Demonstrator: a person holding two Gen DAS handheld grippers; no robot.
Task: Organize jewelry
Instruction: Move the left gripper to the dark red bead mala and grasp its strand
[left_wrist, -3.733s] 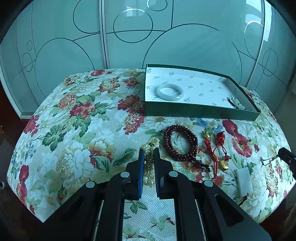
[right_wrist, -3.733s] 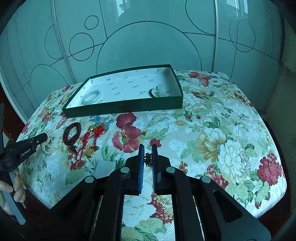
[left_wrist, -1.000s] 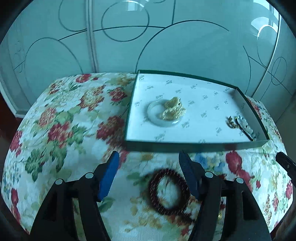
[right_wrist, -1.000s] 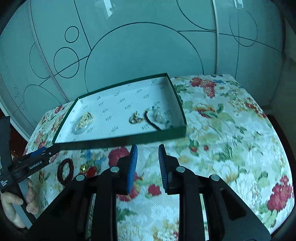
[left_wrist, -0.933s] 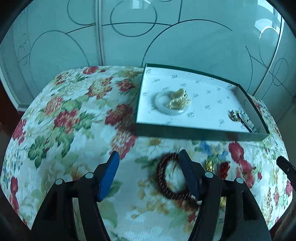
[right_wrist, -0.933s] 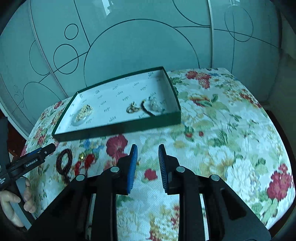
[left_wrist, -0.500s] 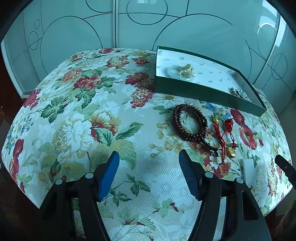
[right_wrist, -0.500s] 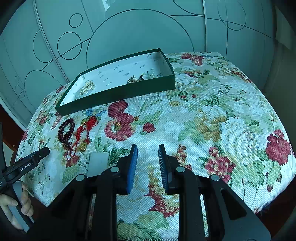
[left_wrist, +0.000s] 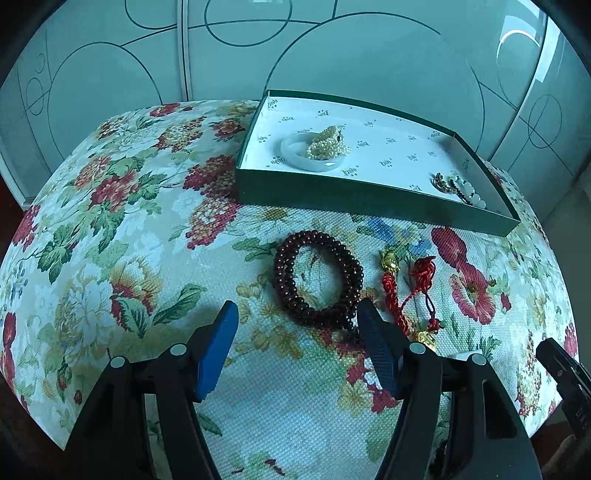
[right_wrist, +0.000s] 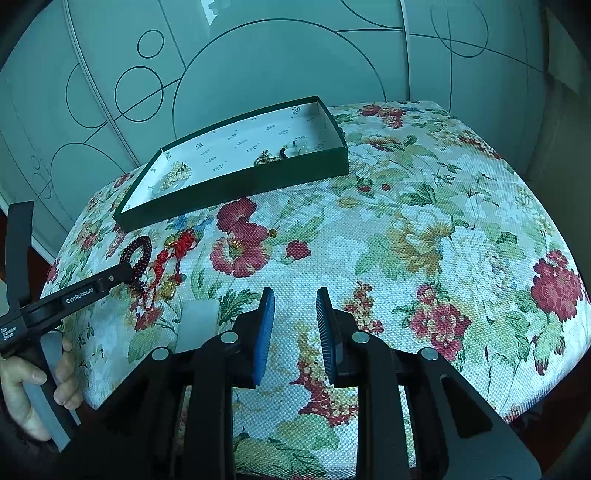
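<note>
Left gripper (left_wrist: 295, 321) fingers wide apart, empty, just short of bead bracelet (left_wrist: 317, 275): dark red, double-coiled, on floral cushion (left_wrist: 110, 229). Right gripper (right_wrist: 294, 306) narrowly parted, empty. Red tassel charm (left_wrist: 404, 291) beside bracelet. Beyond, green tray (left_wrist: 369, 195): white bangle (left_wrist: 295, 155) under pearls (left_wrist: 328, 142), small pieces (left_wrist: 456, 186) at right end.

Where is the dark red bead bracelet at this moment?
In the left wrist view, the dark red bead bracelet lies on the floral cloth, in front of the green tray and left of the red tassel charm.
</note>
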